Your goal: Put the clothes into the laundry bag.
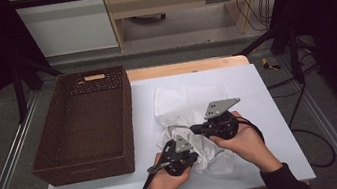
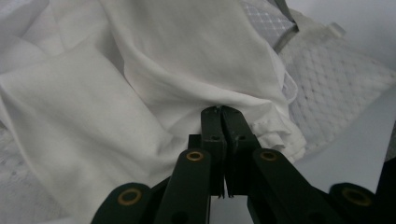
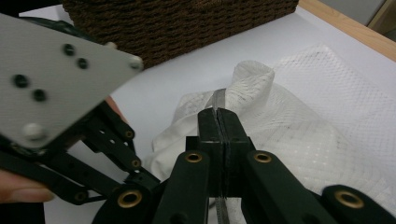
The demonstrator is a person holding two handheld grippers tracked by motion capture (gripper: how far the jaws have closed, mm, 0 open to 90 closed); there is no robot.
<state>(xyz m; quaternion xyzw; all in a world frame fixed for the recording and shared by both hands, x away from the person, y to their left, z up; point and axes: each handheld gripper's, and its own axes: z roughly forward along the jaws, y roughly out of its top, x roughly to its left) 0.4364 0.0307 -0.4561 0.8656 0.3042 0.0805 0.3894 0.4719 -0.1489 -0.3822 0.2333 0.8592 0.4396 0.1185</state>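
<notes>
White garment [image 1: 186, 107] pinched by left gripper [image 2: 220, 112], right gripper [image 3: 218, 114]

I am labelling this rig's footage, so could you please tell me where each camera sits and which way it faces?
High view: above the person's side, facing forward and down on the table, basket and white garment; both forearms and hands show.
Left gripper view: rides the left gripper, looking along its closed jaws into the garment's folds.
Right gripper view: rides the right gripper, looking toward the basket; the left gripper shows nearby.
All share the garment.
</notes>
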